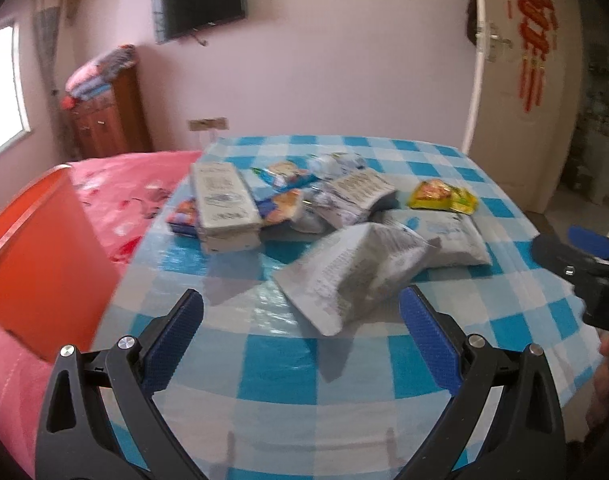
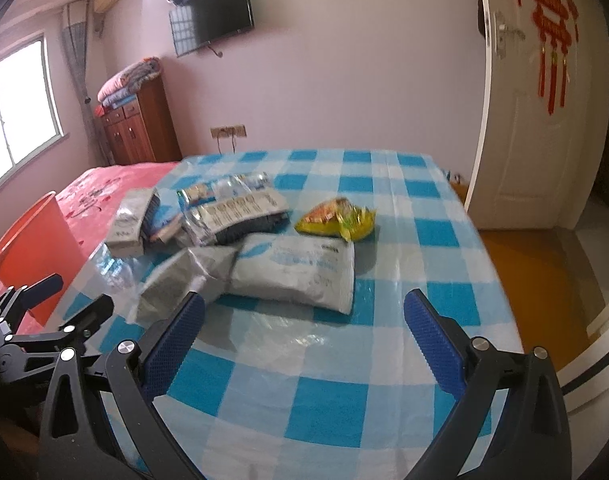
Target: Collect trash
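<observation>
Several empty snack wrappers and a carton lie in a pile on the blue-checked table (image 1: 344,380). A crumpled grey wrapper (image 1: 352,276) lies nearest my left gripper (image 1: 300,312), which is open and empty just in front of it. A flat grey pouch (image 2: 296,272), a yellow wrapper (image 2: 336,220) and a grey carton (image 1: 224,208) lie farther back. My right gripper (image 2: 304,316) is open and empty, just short of the flat pouch. An orange bin (image 1: 44,272) stands left of the table; it also shows in the right wrist view (image 2: 32,248).
A bed with a pink cover (image 1: 136,184) lies behind the bin. An open white door (image 2: 544,120) is at the right, with yellow floor (image 2: 536,280) beside the table. A wooden cabinet (image 2: 140,124) and a wall TV (image 2: 220,12) are at the back.
</observation>
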### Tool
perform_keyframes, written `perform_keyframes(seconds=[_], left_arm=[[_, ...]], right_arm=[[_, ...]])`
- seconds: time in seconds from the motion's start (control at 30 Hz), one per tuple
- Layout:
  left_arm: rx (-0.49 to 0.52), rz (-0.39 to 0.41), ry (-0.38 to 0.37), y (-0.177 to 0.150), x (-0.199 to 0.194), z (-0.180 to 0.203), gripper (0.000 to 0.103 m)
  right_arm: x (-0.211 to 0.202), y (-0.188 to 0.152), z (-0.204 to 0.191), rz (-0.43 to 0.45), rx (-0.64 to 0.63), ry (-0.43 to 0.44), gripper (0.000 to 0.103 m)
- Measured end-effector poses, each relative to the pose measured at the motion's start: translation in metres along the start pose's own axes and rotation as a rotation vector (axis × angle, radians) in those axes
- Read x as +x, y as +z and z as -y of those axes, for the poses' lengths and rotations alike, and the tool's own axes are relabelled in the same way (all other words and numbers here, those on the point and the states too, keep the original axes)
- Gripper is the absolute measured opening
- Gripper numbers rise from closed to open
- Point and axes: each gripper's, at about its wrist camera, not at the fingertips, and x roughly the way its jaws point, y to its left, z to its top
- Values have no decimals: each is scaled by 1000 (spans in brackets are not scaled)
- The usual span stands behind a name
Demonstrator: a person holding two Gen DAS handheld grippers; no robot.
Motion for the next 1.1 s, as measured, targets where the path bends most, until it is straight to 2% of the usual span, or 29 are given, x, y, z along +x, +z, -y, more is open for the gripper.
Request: perform_keyframes(seconds=[0.17, 0.27, 0.4, 0.47, 0.57, 0.77, 0.87, 1.1], left_arm=[[55, -14, -76, -1, 12, 7, 99], [119, -17, -92, 2, 21, 14, 99], [154, -35, -84, 6, 34, 11, 99], [138, -32, -61, 10, 36, 3, 99], [58, -29, -71, 18, 35, -18, 99], [-91, -27, 2, 40, 42, -56, 99], [-103, -36, 53, 53, 54, -62, 99], [-106, -56, 148, 79, 82, -69, 99]], right_arm=[[25, -6, 17, -96, 43, 8, 98], [38, -9, 27, -143, 69, 25, 98], [46, -13, 33, -174, 88, 49, 98], [47, -14, 33, -182, 91, 57, 98], [52, -16, 35, -200, 103, 82, 98], [61, -19, 20, -224, 110, 176, 98], [63, -20, 3, -232, 99, 231, 98], [80, -18, -32, -282, 146, 419, 98]])
